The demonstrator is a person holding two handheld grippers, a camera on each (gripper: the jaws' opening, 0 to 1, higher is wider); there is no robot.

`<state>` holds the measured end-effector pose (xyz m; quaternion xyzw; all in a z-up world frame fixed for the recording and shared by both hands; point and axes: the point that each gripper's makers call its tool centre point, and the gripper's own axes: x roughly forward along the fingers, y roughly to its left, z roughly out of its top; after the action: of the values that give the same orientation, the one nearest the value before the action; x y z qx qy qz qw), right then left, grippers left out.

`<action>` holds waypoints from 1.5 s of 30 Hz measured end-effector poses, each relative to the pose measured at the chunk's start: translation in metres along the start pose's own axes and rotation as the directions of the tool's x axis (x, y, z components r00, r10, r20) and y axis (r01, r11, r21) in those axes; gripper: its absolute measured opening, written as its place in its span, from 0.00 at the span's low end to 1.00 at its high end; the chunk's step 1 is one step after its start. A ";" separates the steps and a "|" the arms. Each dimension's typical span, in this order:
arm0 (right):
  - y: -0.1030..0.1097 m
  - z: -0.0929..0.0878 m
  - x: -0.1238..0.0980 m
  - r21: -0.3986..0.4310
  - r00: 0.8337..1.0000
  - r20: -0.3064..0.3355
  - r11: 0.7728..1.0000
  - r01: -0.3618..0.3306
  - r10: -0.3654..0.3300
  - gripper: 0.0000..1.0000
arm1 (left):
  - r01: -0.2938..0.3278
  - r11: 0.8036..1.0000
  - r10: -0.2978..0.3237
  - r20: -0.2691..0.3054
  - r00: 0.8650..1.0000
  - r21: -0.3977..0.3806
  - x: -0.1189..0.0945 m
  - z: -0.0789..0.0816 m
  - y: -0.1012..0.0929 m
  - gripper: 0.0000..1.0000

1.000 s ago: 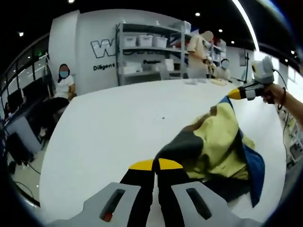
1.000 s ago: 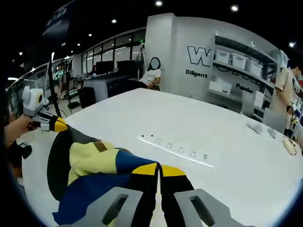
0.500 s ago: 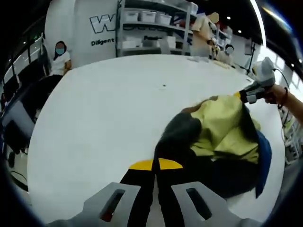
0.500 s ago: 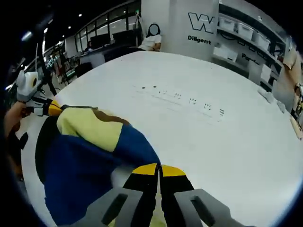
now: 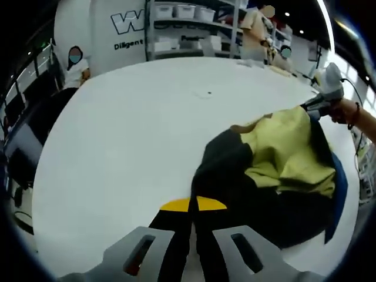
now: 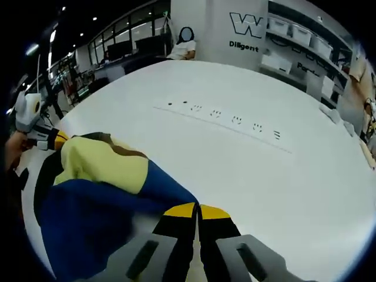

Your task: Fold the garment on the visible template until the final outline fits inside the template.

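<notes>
While draped: garment (image 5: 276,170) over table (image 5: 117,153)

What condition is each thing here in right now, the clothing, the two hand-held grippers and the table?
Garment: crumpled and partly folded on the table, yellow, dark and blue panels showing, pinched at two ends.
Left hand-held gripper: shut on the garment's dark edge.
Right hand-held gripper: shut on the garment's blue edge.
Table: white, garment lying on it; no template outline can be made out.
</notes>
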<state>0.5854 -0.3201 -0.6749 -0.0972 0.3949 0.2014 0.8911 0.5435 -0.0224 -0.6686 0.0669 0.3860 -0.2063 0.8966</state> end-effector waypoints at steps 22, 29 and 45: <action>0.010 0.037 -0.033 0.282 0.975 0.221 0.956 -0.077 0.014 0.46 | -0.024 0.995 0.035 0.108 0.994 -0.101 -0.031 0.022 -0.005 0.50; 0.040 0.044 -0.053 0.225 0.966 0.244 0.964 -0.145 0.088 0.77 | -0.006 0.994 0.020 0.132 0.991 -0.108 -0.047 0.027 -0.021 0.72; 0.097 0.038 -0.088 0.119 0.947 0.235 0.961 -0.251 0.218 0.99 | 0.047 0.997 -0.039 0.130 0.991 -0.059 -0.068 0.018 -0.059 0.99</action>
<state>0.5153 -0.2449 -0.5856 0.0395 0.3166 0.2860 0.9036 0.4884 -0.0589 -0.6047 0.0172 0.3351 -0.2174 0.9166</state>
